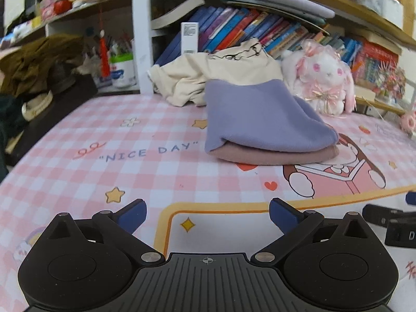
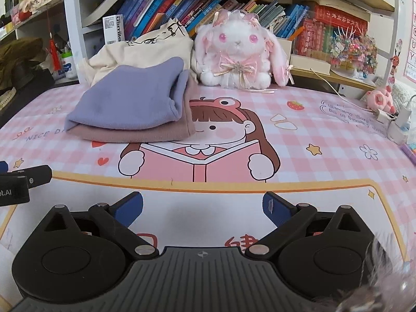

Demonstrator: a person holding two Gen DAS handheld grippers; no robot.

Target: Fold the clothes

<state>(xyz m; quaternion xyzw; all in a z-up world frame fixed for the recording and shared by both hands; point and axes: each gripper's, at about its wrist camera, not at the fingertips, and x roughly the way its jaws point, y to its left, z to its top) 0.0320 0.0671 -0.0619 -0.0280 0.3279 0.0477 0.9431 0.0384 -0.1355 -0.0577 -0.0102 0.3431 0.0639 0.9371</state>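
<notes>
the lilac folded garment (image 1: 262, 115) lies on top of a dusty-pink folded garment (image 1: 275, 156), the two making a low stack on the pink checked surface (image 1: 130, 171). in the left wrist view the stack sits up and right of centre, its long axis running from the back of the surface toward the camera and a little rightward; the rounded fold edges face the camera and the far end runs up against the cream garment (image 1: 208, 78). in the right wrist view the same lilac piece (image 2: 135, 104) and pink piece (image 2: 140, 134) lie left of centre, long axis slanting from the near left corner up toward the back right, beside the printed cartoon girl (image 2: 208, 140). the cream garment (image 2: 145, 49) is crumpled, unfolded, behind the stack and touching it, leaning against the row of books (image 2: 166, 7). a white and pink plush rabbit (image 2: 239, 52) sits just right of the cream garment.

the left gripper (image 1: 208, 214) hovers low over the near part of the surface, its blue fingers (image 1: 131, 214) spread wide with nothing between them. the right gripper (image 2: 202, 208) is the same, fingers (image 2: 275, 209) wide apart and empty, well short of the stack. each gripper's edge shows in the other's view.
</notes>
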